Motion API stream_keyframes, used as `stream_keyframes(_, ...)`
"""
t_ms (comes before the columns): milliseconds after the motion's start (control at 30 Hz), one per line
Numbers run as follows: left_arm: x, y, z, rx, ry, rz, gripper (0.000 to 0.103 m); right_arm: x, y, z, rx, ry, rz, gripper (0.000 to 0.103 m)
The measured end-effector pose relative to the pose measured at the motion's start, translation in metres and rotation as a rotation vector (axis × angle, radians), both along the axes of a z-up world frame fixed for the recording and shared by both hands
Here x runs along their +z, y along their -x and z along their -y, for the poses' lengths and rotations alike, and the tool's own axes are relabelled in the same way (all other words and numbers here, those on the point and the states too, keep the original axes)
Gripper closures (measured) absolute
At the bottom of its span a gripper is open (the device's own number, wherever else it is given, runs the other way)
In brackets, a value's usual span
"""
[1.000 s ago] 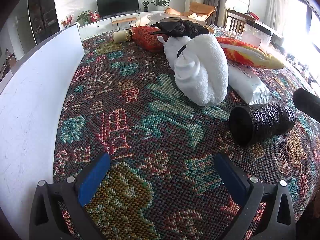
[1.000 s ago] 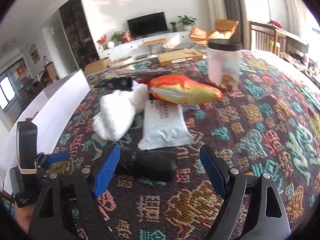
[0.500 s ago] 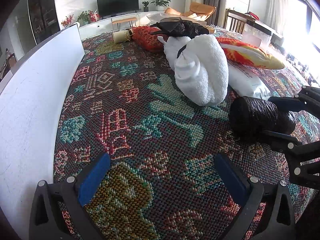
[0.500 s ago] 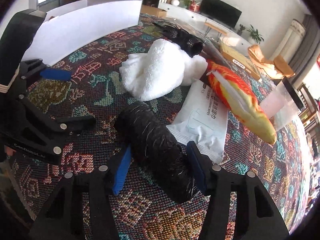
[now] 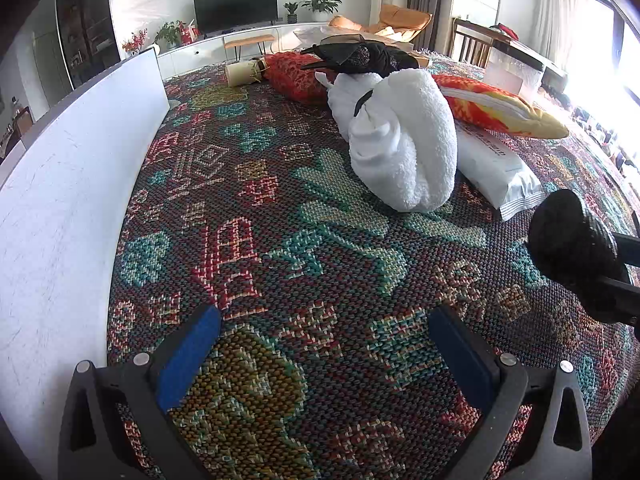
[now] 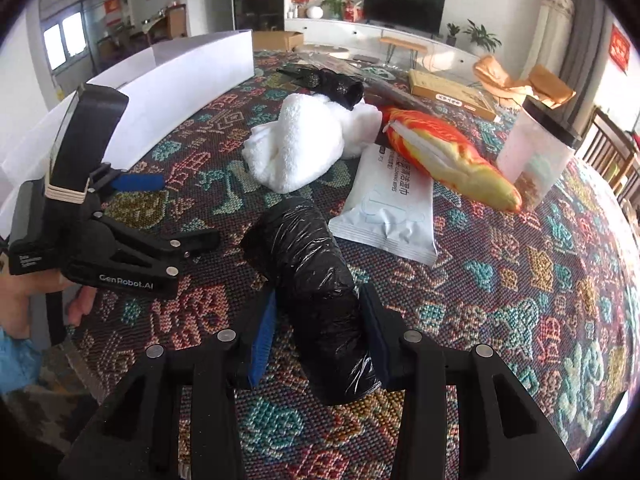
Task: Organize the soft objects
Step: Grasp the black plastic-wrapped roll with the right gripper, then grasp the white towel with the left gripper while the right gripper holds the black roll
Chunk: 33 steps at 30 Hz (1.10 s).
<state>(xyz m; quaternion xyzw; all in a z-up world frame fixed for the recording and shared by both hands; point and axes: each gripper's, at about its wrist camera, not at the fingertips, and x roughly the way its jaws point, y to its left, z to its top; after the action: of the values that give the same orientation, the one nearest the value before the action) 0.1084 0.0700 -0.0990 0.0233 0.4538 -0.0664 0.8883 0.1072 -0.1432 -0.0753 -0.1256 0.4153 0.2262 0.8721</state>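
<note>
Bag roll now clamped in the right gripper, jaws just closed; left gripper gapes empty. Next, lift it.

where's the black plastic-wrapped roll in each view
Left wrist: the black plastic-wrapped roll sits at the far right edge, right of the rolled white towel.
Right wrist: bottom centre, between the right tongs, pads pressing on it.
Shared landmark: the white towel.
</note>
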Motion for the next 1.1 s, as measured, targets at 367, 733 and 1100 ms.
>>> stream_keyframes(367,0.000,0.000,0.000,0.000,0.000,0.000,0.000,0.019,-0.004,0.095,-0.327,-0.189,0.005,0.060)
stream_keyframes(733,0.000,0.000,0.000,0.000,0.000,0.000,0.000,-0.017,-0.037,0.141,-0.629,-0.163,-0.004,0.033)
stream_keyframes(1100,0.000,0.001,0.000,0.001,0.000,0.000,0.000,-0.036,-0.044,0.144,-0.701,-0.025,-0.055,0.022)
